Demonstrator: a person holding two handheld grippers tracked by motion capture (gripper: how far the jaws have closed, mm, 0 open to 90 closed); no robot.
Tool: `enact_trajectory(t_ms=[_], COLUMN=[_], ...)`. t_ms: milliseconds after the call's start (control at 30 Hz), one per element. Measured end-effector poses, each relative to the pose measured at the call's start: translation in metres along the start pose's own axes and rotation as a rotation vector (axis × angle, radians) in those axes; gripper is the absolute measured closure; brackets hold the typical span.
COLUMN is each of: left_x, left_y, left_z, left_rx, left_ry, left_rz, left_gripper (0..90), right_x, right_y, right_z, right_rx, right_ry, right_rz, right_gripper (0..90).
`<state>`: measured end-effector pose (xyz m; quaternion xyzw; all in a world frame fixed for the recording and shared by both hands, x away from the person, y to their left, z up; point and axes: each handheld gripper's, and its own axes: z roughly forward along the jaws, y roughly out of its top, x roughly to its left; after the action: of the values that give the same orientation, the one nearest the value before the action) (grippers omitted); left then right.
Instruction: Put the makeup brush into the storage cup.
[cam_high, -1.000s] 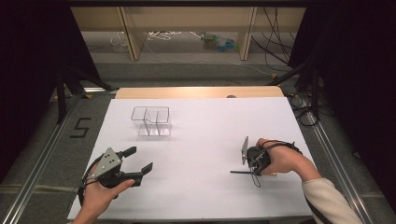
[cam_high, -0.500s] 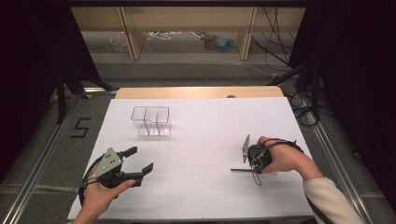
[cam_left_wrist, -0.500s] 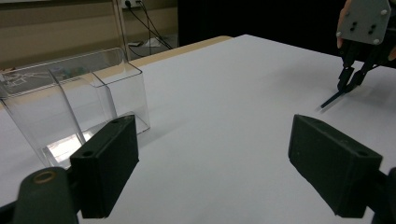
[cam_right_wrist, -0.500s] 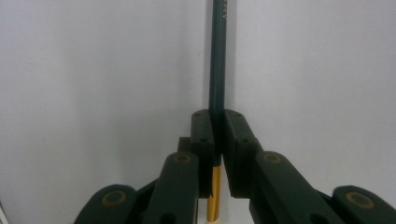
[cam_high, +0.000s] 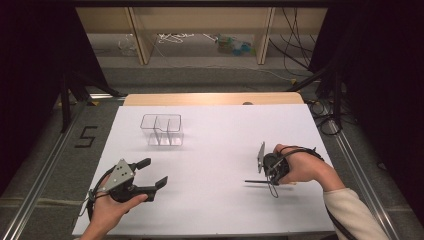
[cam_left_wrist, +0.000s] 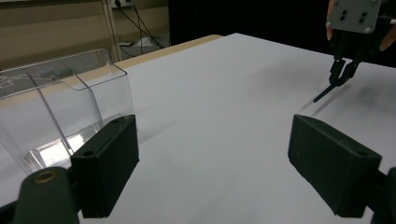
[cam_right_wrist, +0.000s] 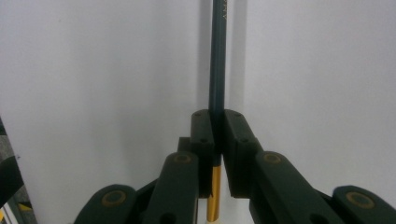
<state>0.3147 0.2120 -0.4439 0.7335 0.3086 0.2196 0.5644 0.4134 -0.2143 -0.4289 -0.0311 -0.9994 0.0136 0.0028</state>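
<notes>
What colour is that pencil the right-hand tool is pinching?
The pencil is dark green with a gold band near its back end; the right gripper view shows it best.

Both grippers have black jaws with brass-coloured rivets; the left gripper (cam_high: 152, 175) carries a grey three-cornered plate, and the right arm wears a cream sleeve (cam_high: 350, 215).

Right claw (cam_right_wrist: 217, 140) clamped tight; left claw (cam_high: 156, 172) spread wide.

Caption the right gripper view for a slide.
Right gripper clamped on a dark green pencil with a gold ferrule, pointing out over the white table.
</notes>
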Motion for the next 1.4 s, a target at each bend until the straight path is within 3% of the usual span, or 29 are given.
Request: enact_trajectory(t_ms=[100, 133, 233, 267, 300, 333, 367, 500, 567, 600, 667, 733, 800, 833, 900, 933, 1067, 1133, 1200, 1233, 1300, 1400], left_x=[-0.001, 0.000, -0.003, -0.004, -0.004, -0.004, -0.006, -0.009, -0.011, -0.011, -0.012, -0.014, -0.017, -0.019, -0.022, -0.022, -0.026, -0.028, -0.030, -0.031, -0.034, -0.039], left_y=[0.001, 0.001, 0.001, 0.001, 0.001, 0.001, 0.001, 0.002, 0.002, 0.002, 0.002, 0.003, 0.004, 0.004, 0.004, 0.005, 0.005, 0.005, 0.005, 0.005, 0.005, 0.006], left_z=[0.000, 0.000, 0.001, 0.003, 0.003, 0.003, 0.004, 0.006, 0.007, 0.007, 0.009, 0.011, 0.013, 0.014, 0.017, 0.017, 0.021, 0.024, 0.027, 0.029, 0.033, 0.039], left_rx=[0.008, 0.010, 0.017, 0.017, 0.017, 0.019, 0.021, 0.026, 0.027, 0.029, 0.022, 0.027, 0.028, 0.027, 0.013, 0.016, 0.015, 0.019, 0.023, 0.022, 0.029, 0.036], left_ry=[0.000, -0.005, -0.008, -0.015, -0.015, -0.017, -0.020, -0.030, -0.034, -0.035, -0.045, -0.044, -0.044, -0.048, -0.060, -0.060, -0.073, -0.082, -0.091, -0.102, -0.115, -0.136], left_rz=[0.016, 0.039, 0.012, 0.017, 0.017, 0.034, 0.025, 0.045, 0.045, 0.051, 0.057, 0.077, 0.102, 0.110, 0.109, 0.118, 0.124, 0.124, 0.125, 0.129, 0.129, 0.140], left_gripper=[16.0, 16.0, 16.0, 16.0, 16.0, 16.0, 16.0, 16.0, 16.0, 16.0, 16.0, 16.0, 16.1, 16.2, 16.3, 16.3, 16.3, 16.3, 16.3, 16.3, 16.4, 16.5], right_x=[0.002, 0.002, 0.001, 0.004, 0.004, 0.004, 0.003, 0.005, 0.004, 0.006, 0.005, 0.007, 0.004, 0.007, 0.005, 0.007, 0.006, 0.009, 0.007, 0.008, 0.008, 0.009], right_y=[0.002, 0.002, 0.004, 0.006, 0.006, 0.006, 0.008, 0.011, 0.013, 0.014, 0.015, 0.017, 0.018, 0.020, 0.022, 0.023, 0.027, 0.030, 0.031, 0.032, 0.034, 0.036], right_z=[-0.004, -0.004, -0.005, -0.008, -0.008, -0.009, -0.010, -0.012, -0.012, -0.014, -0.014, -0.017, -0.017, -0.019, -0.019, -0.021, -0.022, -0.024, -0.024, -0.025, -0.024, -0.025], right_rx=[0.015, 0.015, -0.006, 0.009, 0.009, 0.009, -0.013, 0.004, -0.013, 0.002, -0.020, -0.003, -0.034, -0.012, -0.034, -0.021, -0.041, -0.019, -0.039, -0.027, -0.047, -0.026], right_ry=[0.004, 0.004, 0.005, 0.009, 0.009, 0.007, 0.004, 0.010, 0.001, 0.012, 0.005, 0.013, 0.002, 0.015, 0.004, 0.007, 0.000, 0.004, 0.010, 0.013, 0.000, 0.005], right_rz=[0.008, 0.008, -0.012, 0.023, 0.023, 0.012, -0.013, 0.005, -0.020, 0.005, -0.024, -0.001, -0.040, 0.006, -0.044, -0.015, -0.045, -0.015, -0.041, -0.024, -0.056, -0.038], right_gripper=[83.7, 83.7, 83.7, 83.7, 83.7, 83.6, 83.7, 83.6, 83.7, 83.6, 83.7, 83.6, 83.7, 83.7, 83.6, 83.6, 83.6, 83.6, 83.6, 83.6, 83.6, 83.6])
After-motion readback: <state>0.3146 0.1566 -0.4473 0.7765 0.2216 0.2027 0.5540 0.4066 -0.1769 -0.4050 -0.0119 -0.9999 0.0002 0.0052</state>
